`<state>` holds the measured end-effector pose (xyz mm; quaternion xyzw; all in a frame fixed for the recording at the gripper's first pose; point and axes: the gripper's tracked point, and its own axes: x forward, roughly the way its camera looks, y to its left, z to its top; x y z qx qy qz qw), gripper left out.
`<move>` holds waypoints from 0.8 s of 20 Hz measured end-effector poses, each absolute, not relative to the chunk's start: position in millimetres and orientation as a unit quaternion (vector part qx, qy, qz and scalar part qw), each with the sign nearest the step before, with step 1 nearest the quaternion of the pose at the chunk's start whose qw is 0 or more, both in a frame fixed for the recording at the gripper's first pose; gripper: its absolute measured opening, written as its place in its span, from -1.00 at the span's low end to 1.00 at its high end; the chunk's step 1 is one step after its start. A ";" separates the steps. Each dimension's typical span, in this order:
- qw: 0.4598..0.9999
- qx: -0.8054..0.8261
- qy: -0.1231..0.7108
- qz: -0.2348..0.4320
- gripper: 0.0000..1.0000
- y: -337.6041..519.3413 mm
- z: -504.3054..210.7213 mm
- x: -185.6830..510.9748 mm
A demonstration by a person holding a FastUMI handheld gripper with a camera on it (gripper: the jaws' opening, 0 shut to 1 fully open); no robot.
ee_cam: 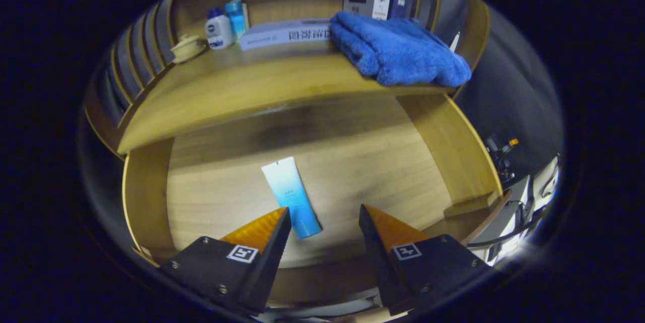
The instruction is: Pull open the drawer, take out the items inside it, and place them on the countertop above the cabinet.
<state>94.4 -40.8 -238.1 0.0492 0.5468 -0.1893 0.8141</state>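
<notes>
The gripper (pixel 325 214) stood wide open, holding nothing, above the open drawer (pixel 146 197); a white-to-blue squeeze tube (pixel 291 194) lay between its fingertips.

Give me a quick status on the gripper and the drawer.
Gripper open, fingers above the pulled-open wooden drawer. White-and-blue squeeze tube lies flat inside, just ahead of the left finger. Nothing blocking it.

open drawer (pixel 151 197), tube (pixel 292 197) lying inside
</notes>
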 end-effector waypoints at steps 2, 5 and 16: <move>0.804 0.045 0.567 -0.175 0.64 -36.3 -253.0 97.6; 0.808 0.052 0.569 -0.144 0.64 -20.8 -264.5 108.7; 0.774 0.053 0.623 -0.097 0.51 -3.5 -293.0 102.5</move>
